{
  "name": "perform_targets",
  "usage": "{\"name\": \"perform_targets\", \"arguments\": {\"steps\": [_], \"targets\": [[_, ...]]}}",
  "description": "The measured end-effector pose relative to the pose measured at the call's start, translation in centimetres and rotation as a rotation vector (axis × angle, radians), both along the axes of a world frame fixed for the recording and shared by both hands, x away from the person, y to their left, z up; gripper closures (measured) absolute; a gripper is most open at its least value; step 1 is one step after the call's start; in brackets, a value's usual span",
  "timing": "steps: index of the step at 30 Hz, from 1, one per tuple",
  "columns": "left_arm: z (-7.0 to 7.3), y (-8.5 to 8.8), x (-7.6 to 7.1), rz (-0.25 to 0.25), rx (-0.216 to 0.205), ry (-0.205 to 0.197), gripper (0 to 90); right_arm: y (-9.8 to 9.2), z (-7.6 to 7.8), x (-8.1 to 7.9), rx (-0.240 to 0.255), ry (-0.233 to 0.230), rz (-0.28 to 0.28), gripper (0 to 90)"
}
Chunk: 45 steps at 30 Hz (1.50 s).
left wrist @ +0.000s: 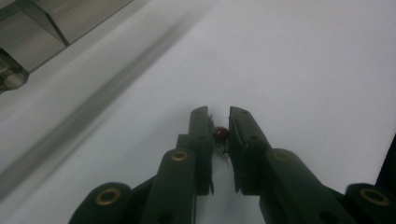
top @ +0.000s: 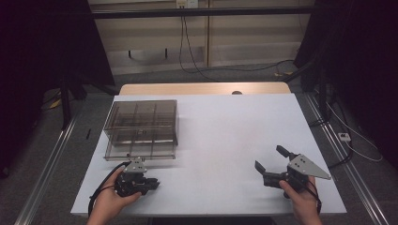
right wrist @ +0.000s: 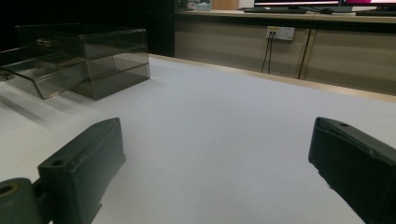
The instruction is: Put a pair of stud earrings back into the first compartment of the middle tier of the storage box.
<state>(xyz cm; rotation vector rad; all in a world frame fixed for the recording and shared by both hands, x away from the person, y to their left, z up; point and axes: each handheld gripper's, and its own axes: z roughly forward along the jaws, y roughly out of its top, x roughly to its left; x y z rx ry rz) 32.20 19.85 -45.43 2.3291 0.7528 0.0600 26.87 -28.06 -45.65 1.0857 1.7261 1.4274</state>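
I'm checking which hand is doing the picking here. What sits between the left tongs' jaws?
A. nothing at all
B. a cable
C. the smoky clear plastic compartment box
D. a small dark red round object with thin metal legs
D: in the left gripper view the left tongs have their jaws nearly together around a small dark red round object on the white table.

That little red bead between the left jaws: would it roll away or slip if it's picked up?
The red bead looks round and tiny, so it would probably roll on the smooth white table. Its glossy surface suggests it may slip between the left gripper jaws. It is probably very light.
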Motion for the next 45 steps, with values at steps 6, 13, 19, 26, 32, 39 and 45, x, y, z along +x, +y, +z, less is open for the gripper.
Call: {"name": "perform_targets", "arguments": {"steps": [6,13,19,26,32,39,45], "targets": [[0.1,0.0,0.1,0.000,0.002,0.009,80.9,0.1,0.0,0.0,-0.006,-0.003,0.008,2.9],[0.1,0.1,0.2,0.006,-0.009,0.021,81.0,0.0,0.1,0.0,-0.005,-0.005,0.006,2.9],[0.4,0.2,0.5,0.029,-0.006,0.008,81.0,0.0,0.0,0.0,-0.004,-0.003,0.006,2.9],[0.8,0.2,0.9,0.041,-0.029,0.023,81.0,0.0,0.1,0.0,0.002,-0.003,0.002,2.9],[1.3,0.4,1.4,0.059,-0.048,0.040,81.1,0.0,0.0,0.0,-0.003,-0.003,0.005,2.9],[2.1,0.4,1.9,0.071,-0.067,0.049,81.1,0.0,0.0,-0.1,-0.004,-0.003,0.005,2.9],[2.5,0.2,2.6,0.078,-0.066,0.054,81.2,-0.1,0.0,-0.1,-0.003,-0.003,0.005,2.9]]}}
